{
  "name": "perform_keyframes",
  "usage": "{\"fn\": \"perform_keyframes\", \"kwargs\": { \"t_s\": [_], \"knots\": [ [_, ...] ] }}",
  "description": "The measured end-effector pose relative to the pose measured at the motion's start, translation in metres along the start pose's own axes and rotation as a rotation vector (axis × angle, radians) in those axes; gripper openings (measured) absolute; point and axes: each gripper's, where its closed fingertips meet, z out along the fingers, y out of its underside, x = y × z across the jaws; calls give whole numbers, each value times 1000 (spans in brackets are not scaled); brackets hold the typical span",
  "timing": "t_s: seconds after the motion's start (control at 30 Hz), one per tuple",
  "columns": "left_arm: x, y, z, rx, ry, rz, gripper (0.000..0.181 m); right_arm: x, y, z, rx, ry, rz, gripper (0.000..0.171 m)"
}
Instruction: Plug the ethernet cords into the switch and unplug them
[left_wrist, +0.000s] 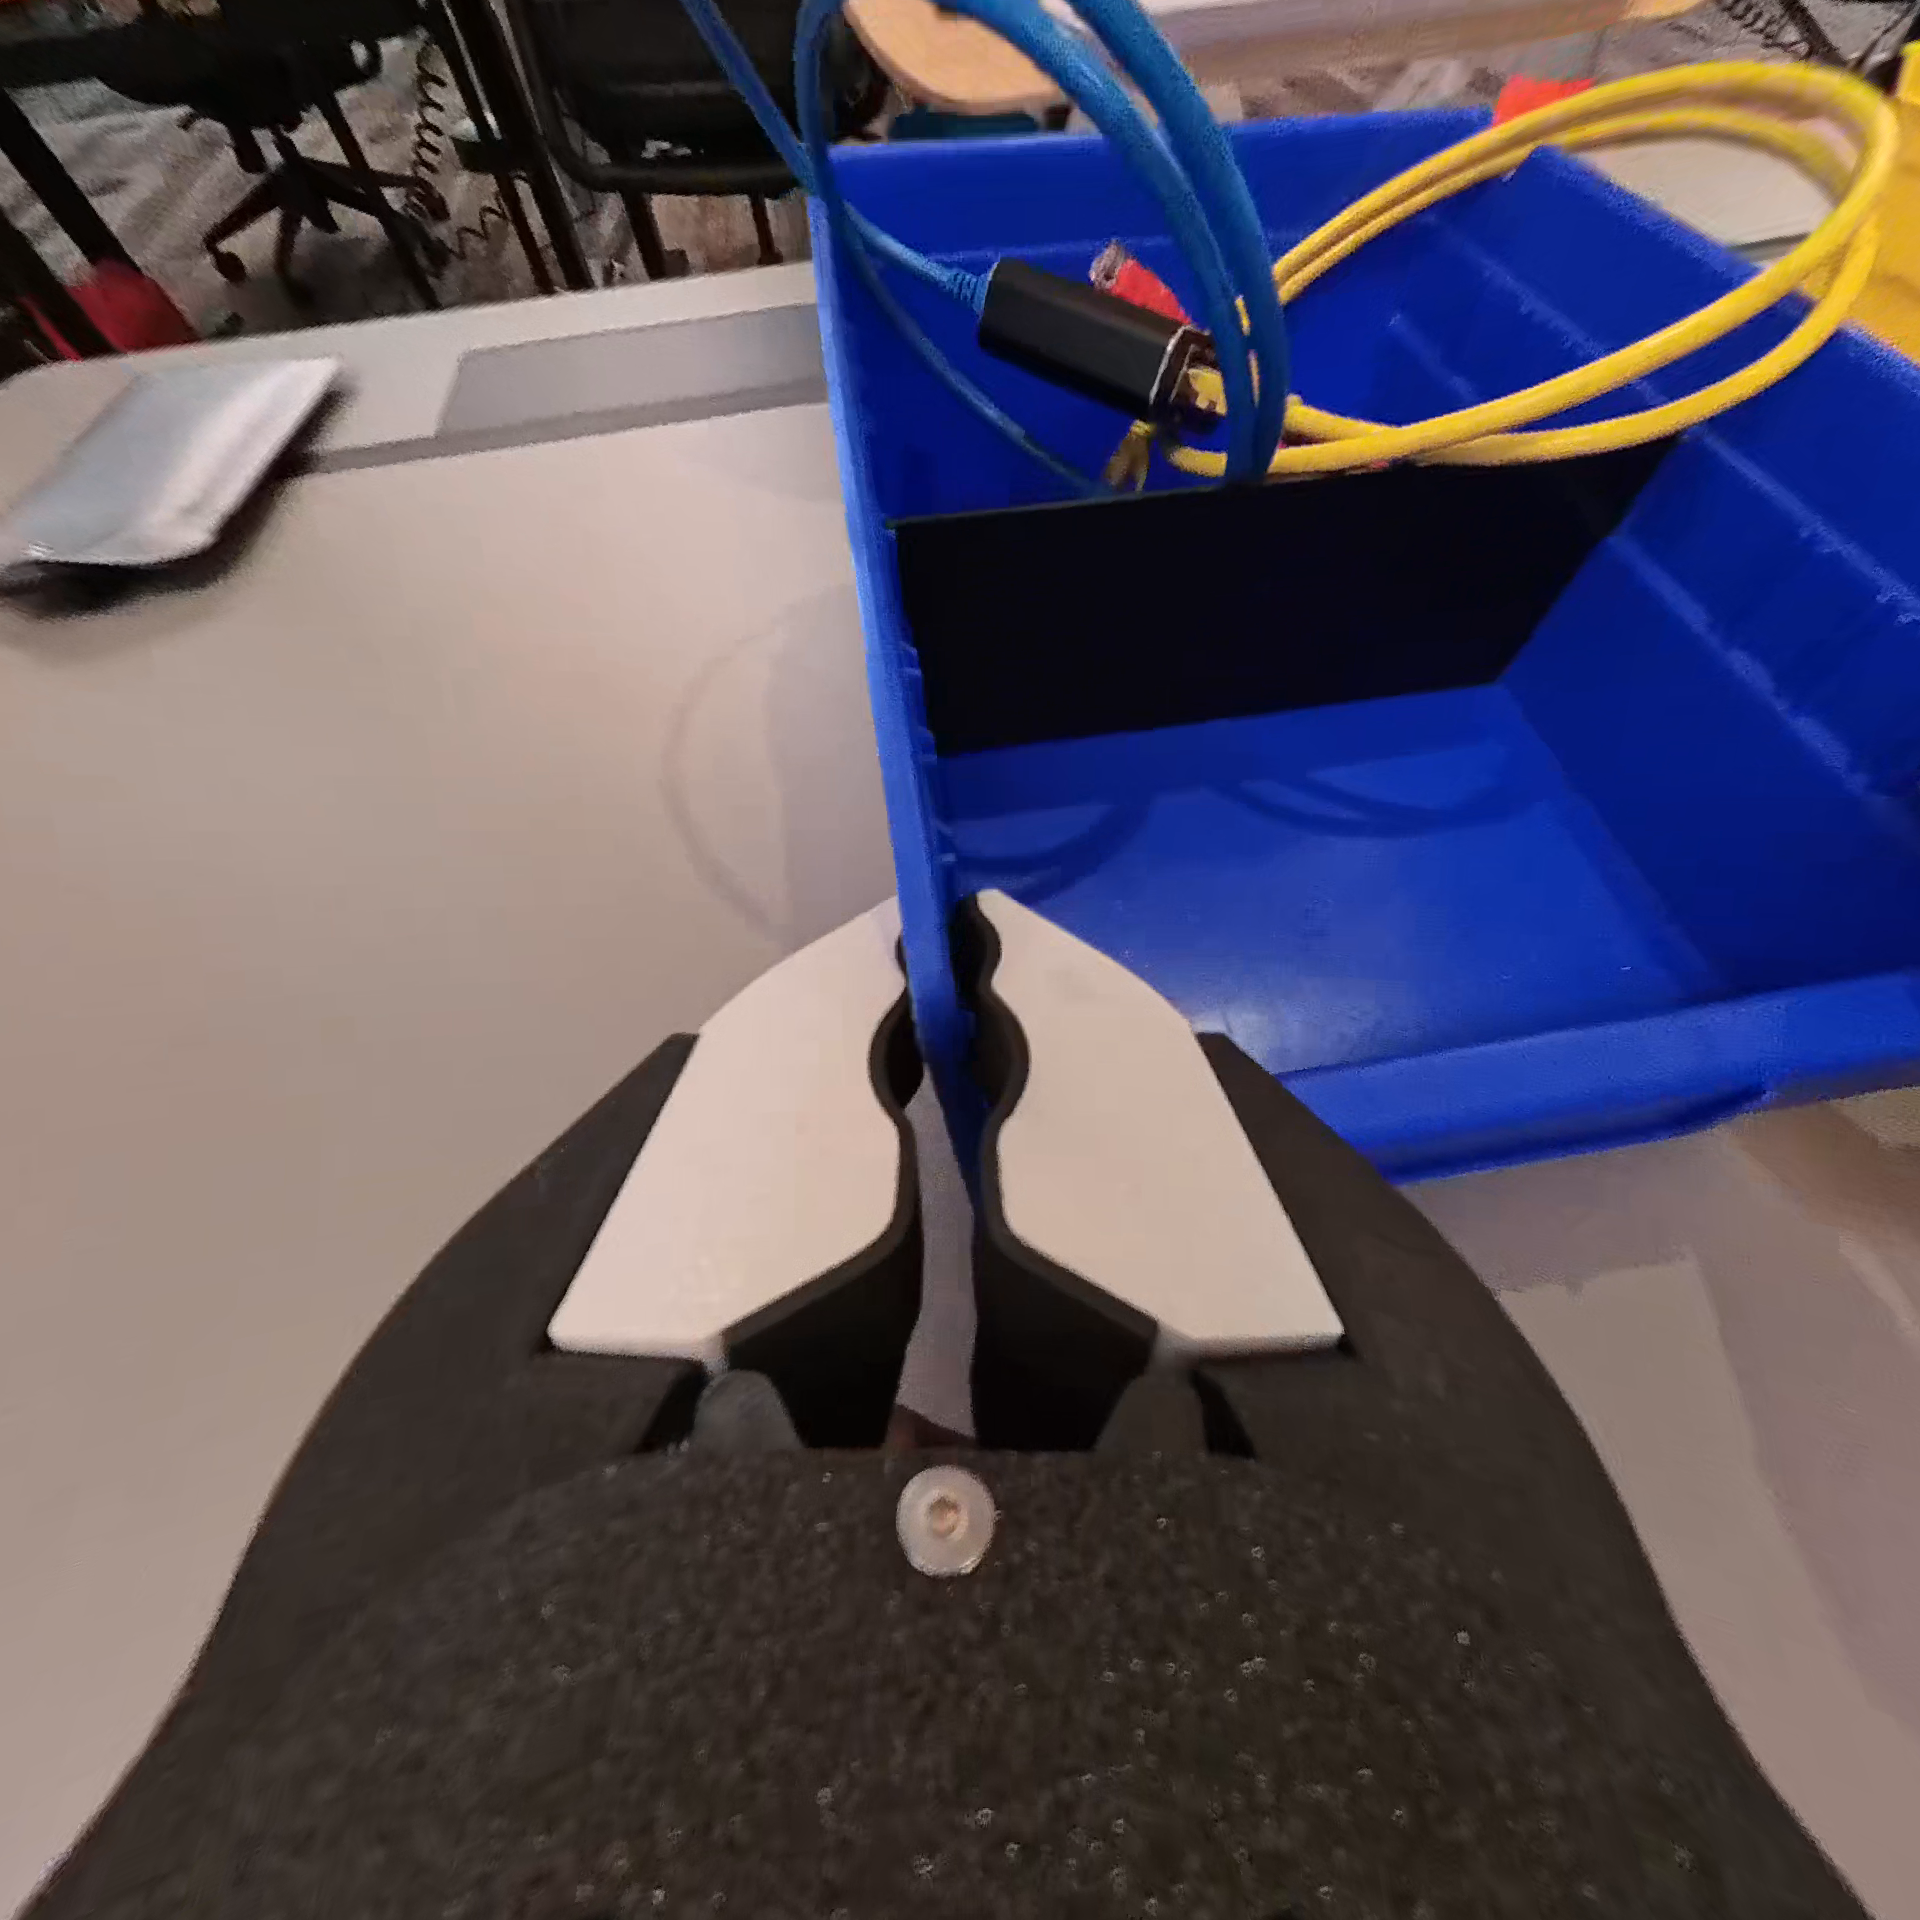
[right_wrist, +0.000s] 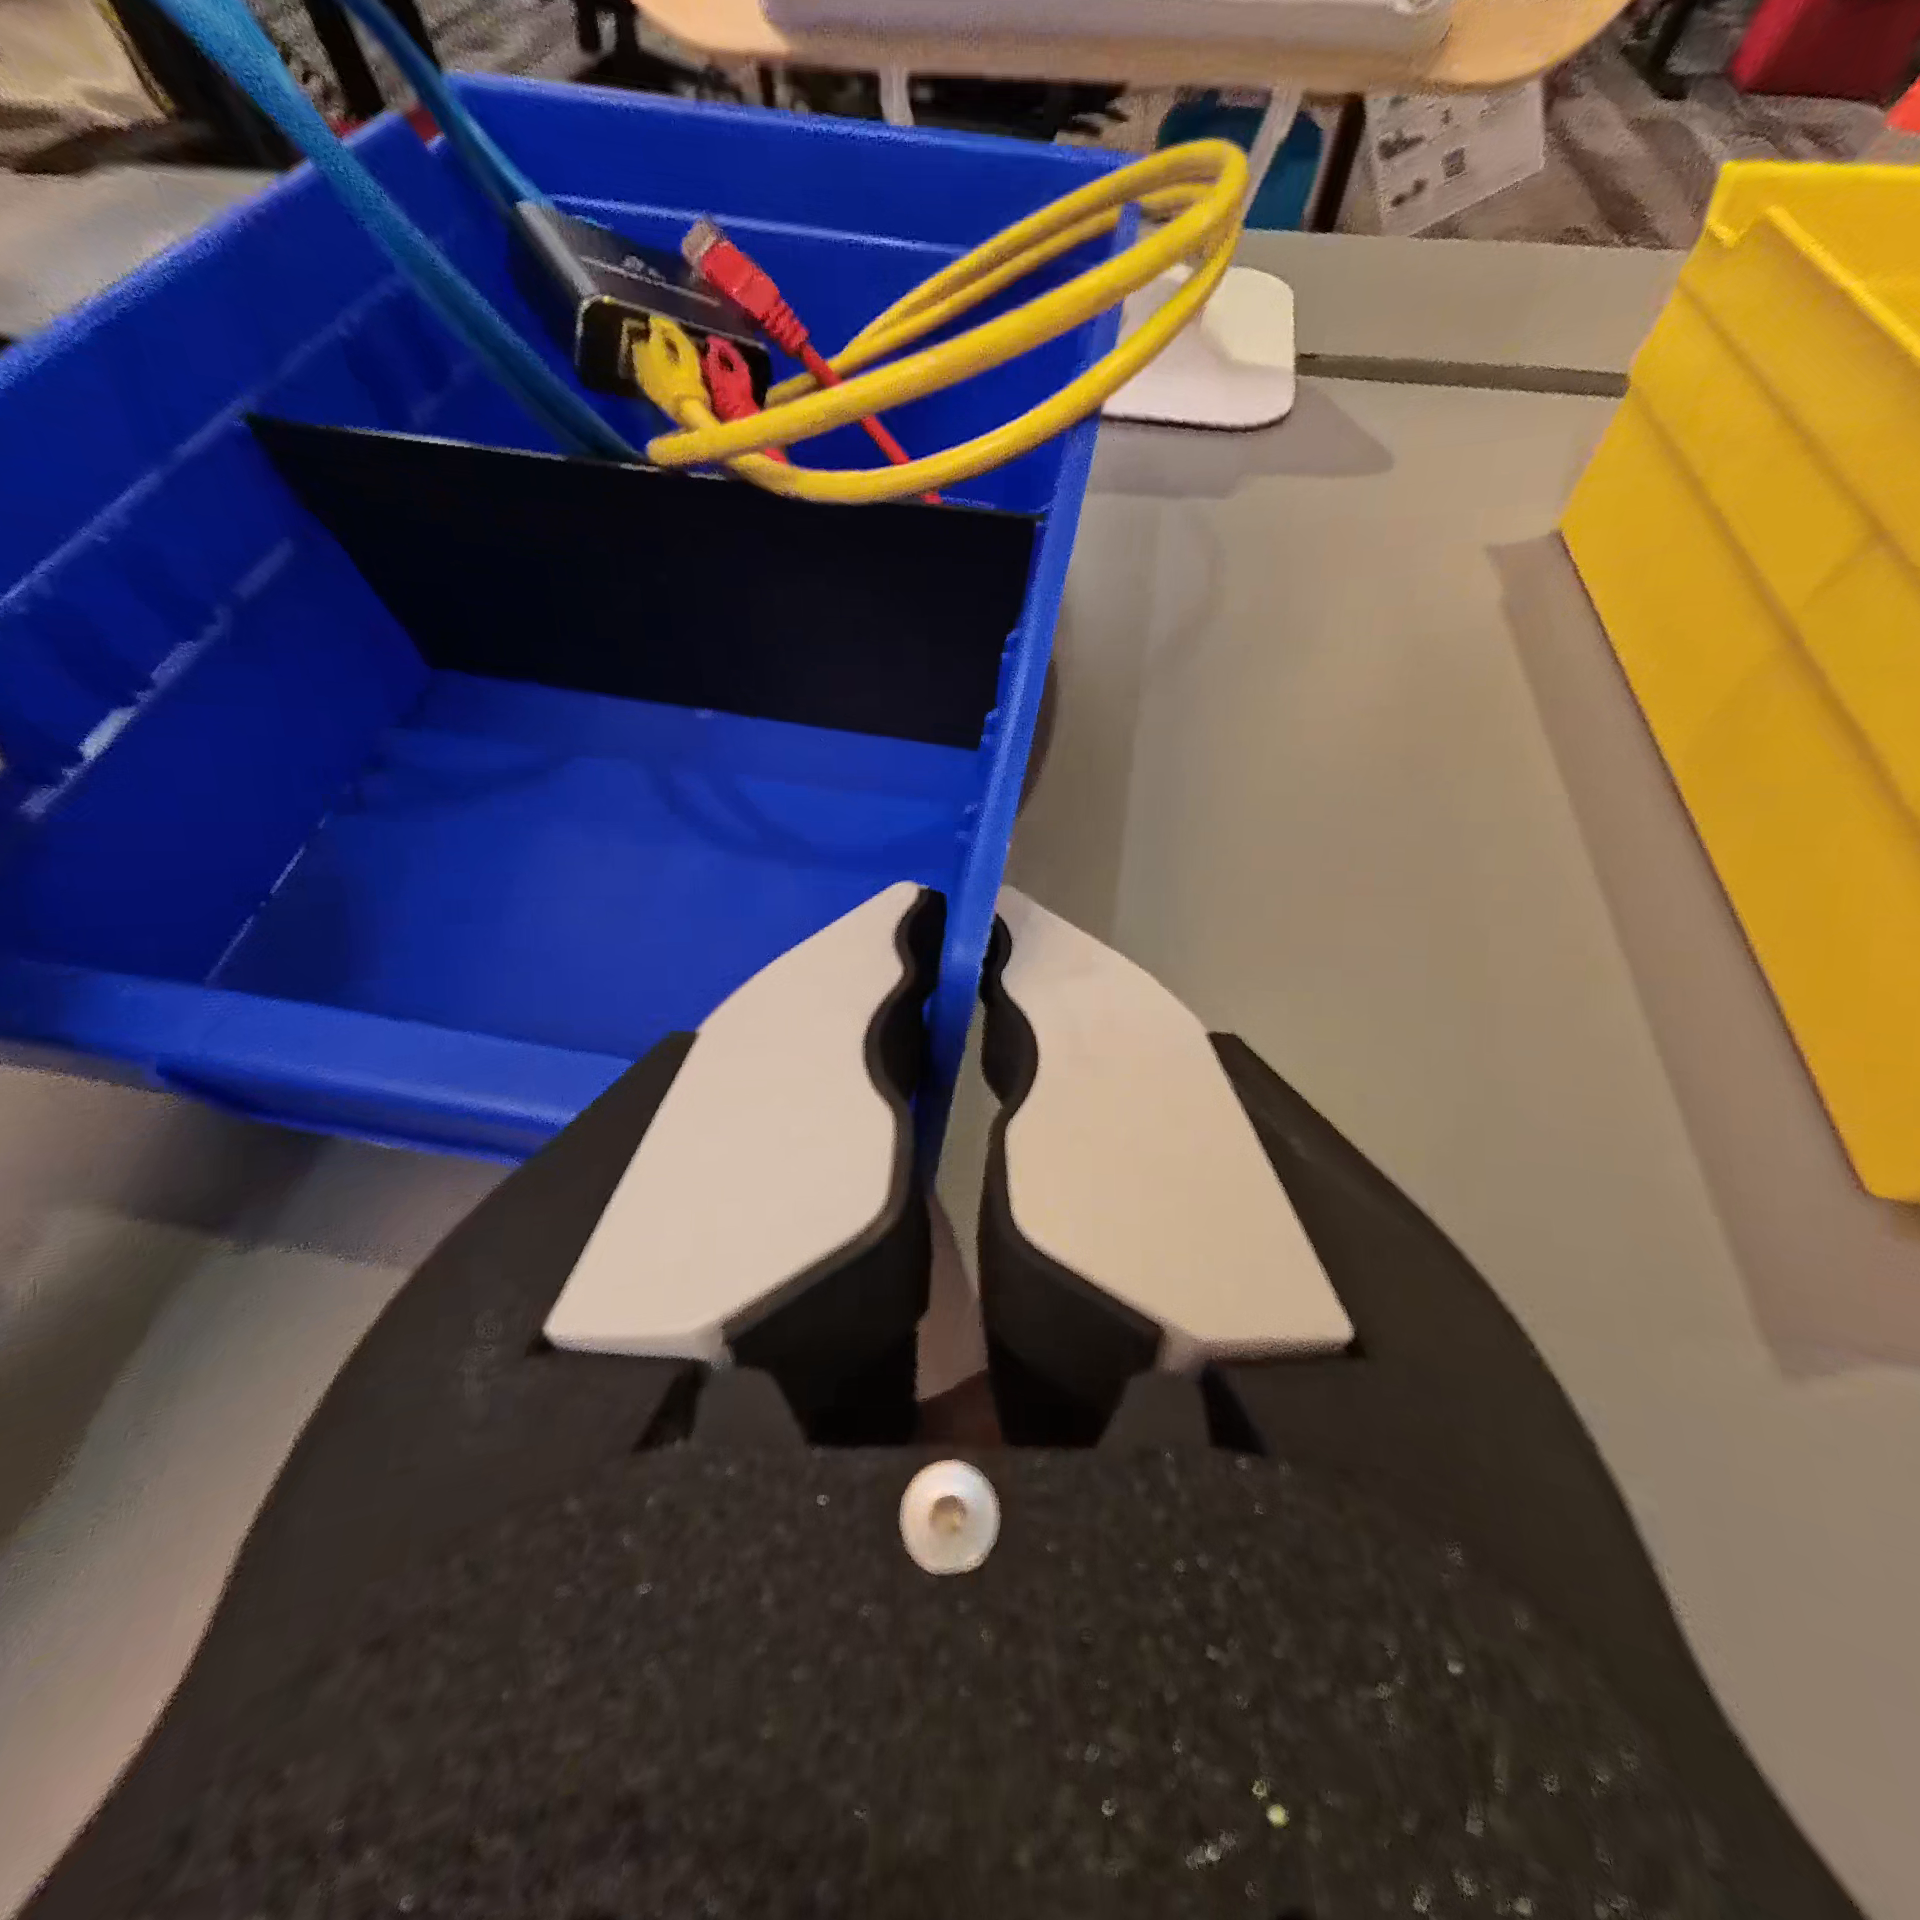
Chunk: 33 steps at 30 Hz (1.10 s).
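Blue bin (left_wrist: 1351, 935), plastic, on the grey bench (left_wrist: 416, 831); black divider (left_wrist: 1247, 603) across the middle, near compartment empty.

Switch (right_wrist: 644, 301): small dark box, propped in the far compartment behind the divider. Looks light and rigid; likely to slide or lift when a plug is pulled, so it wants bracing by its body.

Cords: yellow cord (right_wrist: 1039, 301) looped over the bin's far corner, red cord (right_wrist: 748, 281), blue cord (right_wrist: 312, 187) rising out of view. Yellow and red plugs appear seated in the switch. All limp and springy; best taken at the moulded plug, where the latch tab sits, not on the cable.

Left tool (left_wrist: 940, 935): nearly closed, pinching the bin's left wall at the rim.

Right tool (right_wrist: 961, 925): likewise narrowed on the bin's right wall.

Neither touches a cord or the switch.

Yellow bin (right_wrist: 1766, 623): to the right, well apart.
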Motion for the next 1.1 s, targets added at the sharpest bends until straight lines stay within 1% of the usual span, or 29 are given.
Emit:
{"fn": "perform_keyframes", "kwargs": {
  "t_s": [0.1, 0.2, 0.27, 0.37, 0.43, 0.5, 0.6, 0.7, 0.77, 0.8, 0.83, 0.87, 0.9, 1.0, 1.1],
  "knots": [
    [-35, -8, -6, 32, -72, 24, 3, -30, -17, 2, 59, 13, 13, 5],
    [-85, -7, -11, 35, -116, -8, 3, -77, -30, 16, 84, -16, -20, 5],
    [-119, 1, -12, 1, -119, -69, 2, -111, -32, 27, 58, -64, -41, 6],
    [-163, 16, -15, -33, -158, -147, 2, -157, -29, 43, 1, -96, -153, 7],
    [-182, 23, -16, -40, -171, -147, 2, -176, -24, 50, -8, -112, -173, 7],
    [-196, 29, -14, -55, -186, -131, 3, -191, -18, 55, -19, -156, -130, 8],
    [-203, 31, -15, -35, -160, -181, 2, -201, -18, 54, -2, -190, -144, 10],
    [-205, 32, -18, -34, -168, -171, 3, -206, -14, 50, -24, -299, -176, 15],
    [-208, 31, -20, -21, -195, -156, 9, -205, -5, 39, -112, -389, -210, 21],
    [-210, 30, -22, -7, -217, -150, 13, -201, -3, 31, -136, -423, -221, 26],
    [-212, 28, -23, -1, -229, -142, 15, -198, -2, 19, -147, -471, -239, 25],
    [-214, 28, -23, -7, -232, -132, 15, -194, -1, 6, -151, -519, -266, 26],
    [-216, 27, -22, -8, -236, -126, 11, -188, -1, -7, -142, -551, -293, 26],
    [-218, 26, -18, 9, -217, -122, 9, -150, -3, -37, -62, -565, -395, 26],
    [-223, 26, -17, 5, -219, -104, 11, -81, -12, -52, 44, -471, -414, 26]
  ]
}}
